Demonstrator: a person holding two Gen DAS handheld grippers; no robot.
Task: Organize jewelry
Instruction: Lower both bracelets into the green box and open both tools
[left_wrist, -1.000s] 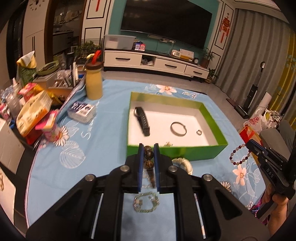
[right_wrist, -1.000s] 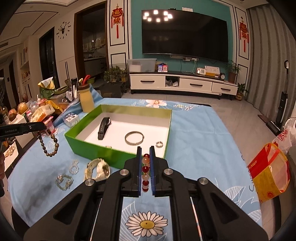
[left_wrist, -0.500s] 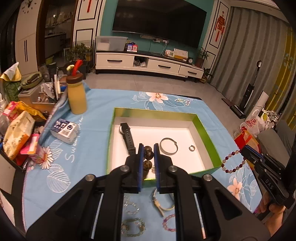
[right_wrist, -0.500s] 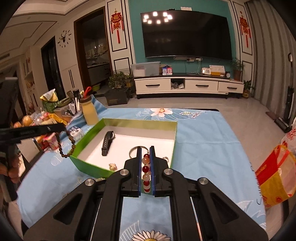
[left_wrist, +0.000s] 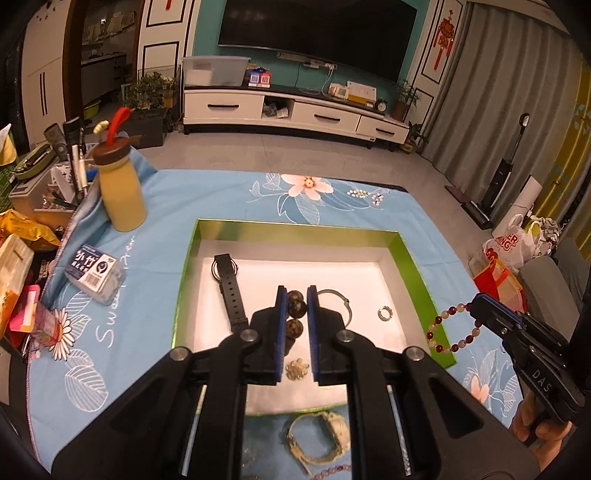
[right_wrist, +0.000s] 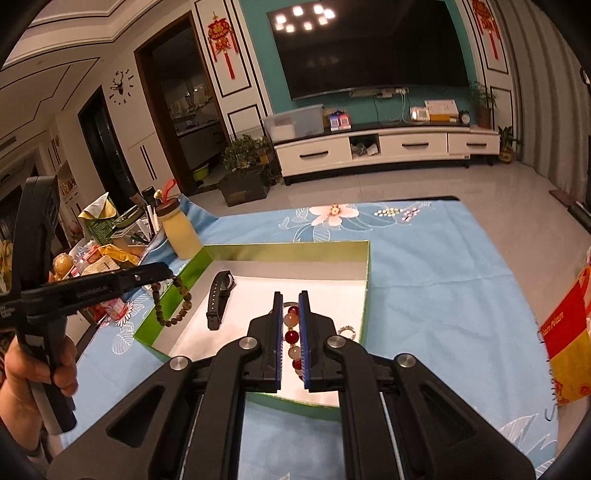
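brown bead bracelet (left_wrist: 296, 309) pinched in left gripper (left_wrist: 296, 295) over green box (left_wrist: 409, 258).

We are looking at a green box (left_wrist: 417, 273) with a white floor, lying open on the blue flowered cloth. Inside it a black watch (left_wrist: 229, 288) is lying flat near the left wall, a thin silver bangle (left_wrist: 338, 299) is resting mid-floor, a small ring (left_wrist: 385, 314) is sitting to its right, and a little gold piece (left_wrist: 296, 369) is lying near the front wall. We are holding a dark brown bead bracelet (left_wrist: 295, 310) above the box, and a red-and-white bead bracelet (left_wrist: 452, 328) is hanging over its right wall. A pale watch (left_wrist: 325, 435) is lying on the cloth in front of the box.
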